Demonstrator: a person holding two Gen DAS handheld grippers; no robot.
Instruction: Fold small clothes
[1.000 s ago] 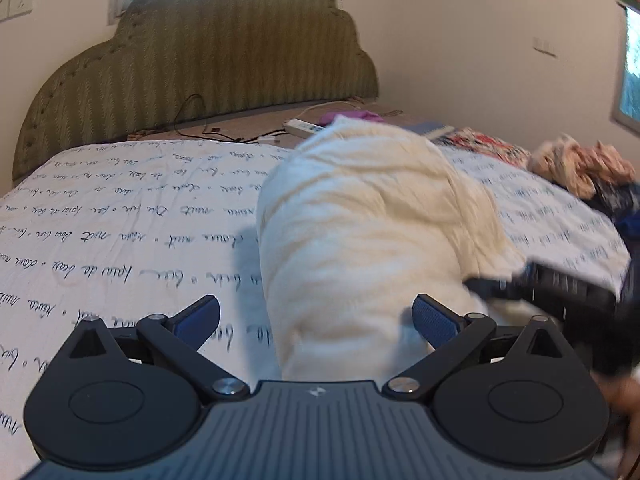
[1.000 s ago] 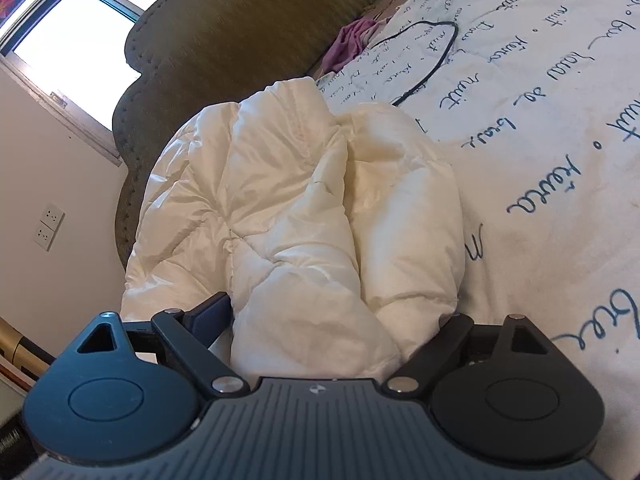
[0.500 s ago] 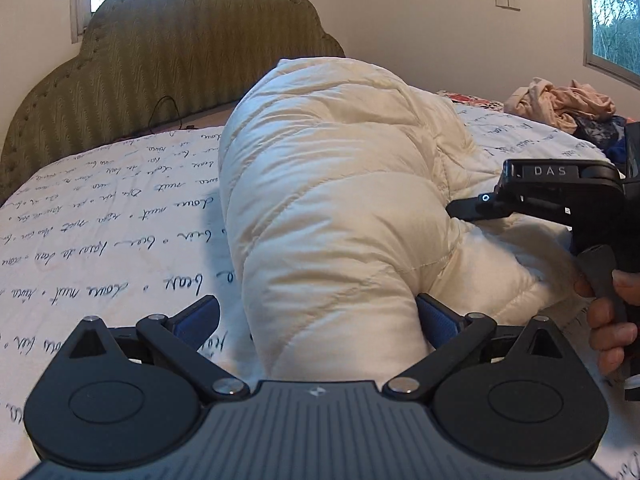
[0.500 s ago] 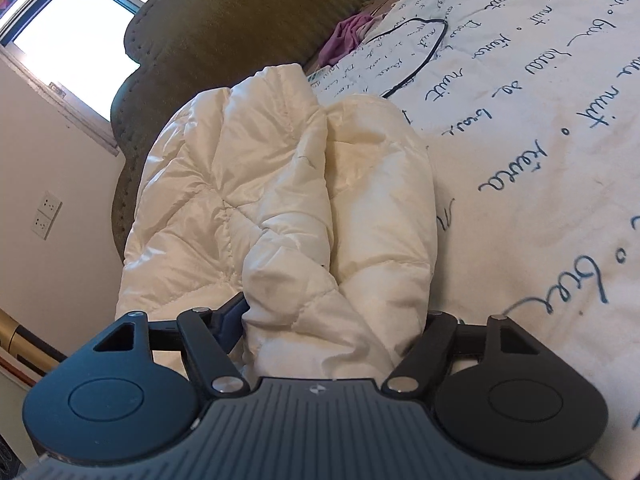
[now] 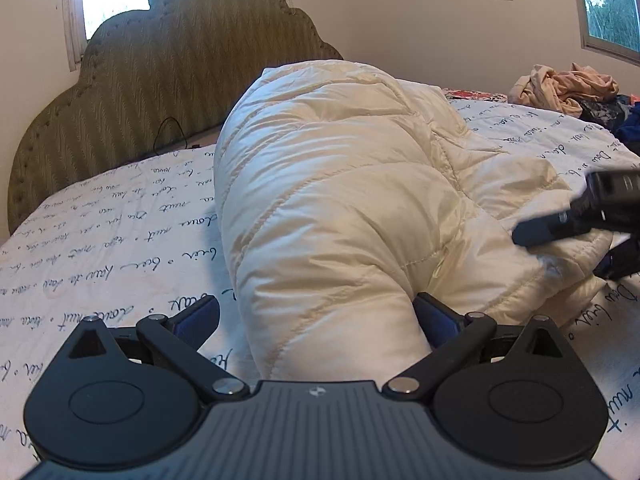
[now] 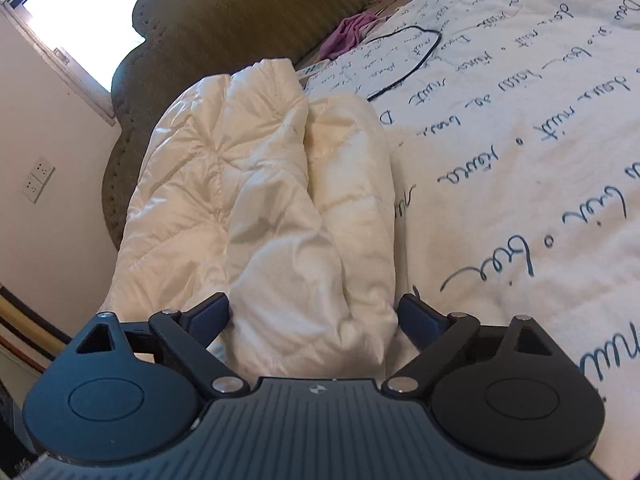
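Bedroom walls and a green scalloped headboard (image 5: 168,60) back the bed (image 5: 100,232), whose white sheet is covered in blue handwriting. Starting on my left: my left gripper (image 5: 316,312) has its jaws spread wide around the near end of the cream puffer jacket (image 5: 340,200), the right blue pad touching the fabric, the left one clear of it. A second ago this roll of jacket sat further off and blurred; since then I have brought it nearer and lower, so it now lies as a thick bundle along the sheet. Moving rightward in the same view, my right gripper (image 5: 560,240) reaches in from the edge, its upper finger resting on the jacket's flatter side. From its own camera, my right gripper (image 6: 314,312) is also spread open, both pads flanking the bunched hem (image 6: 312,300) without pinching; half a second ago they pressed closer. I judge the fold has been laid down and released, and smoothing comes next. Far right, a heap of clothes (image 5: 568,88) waits.
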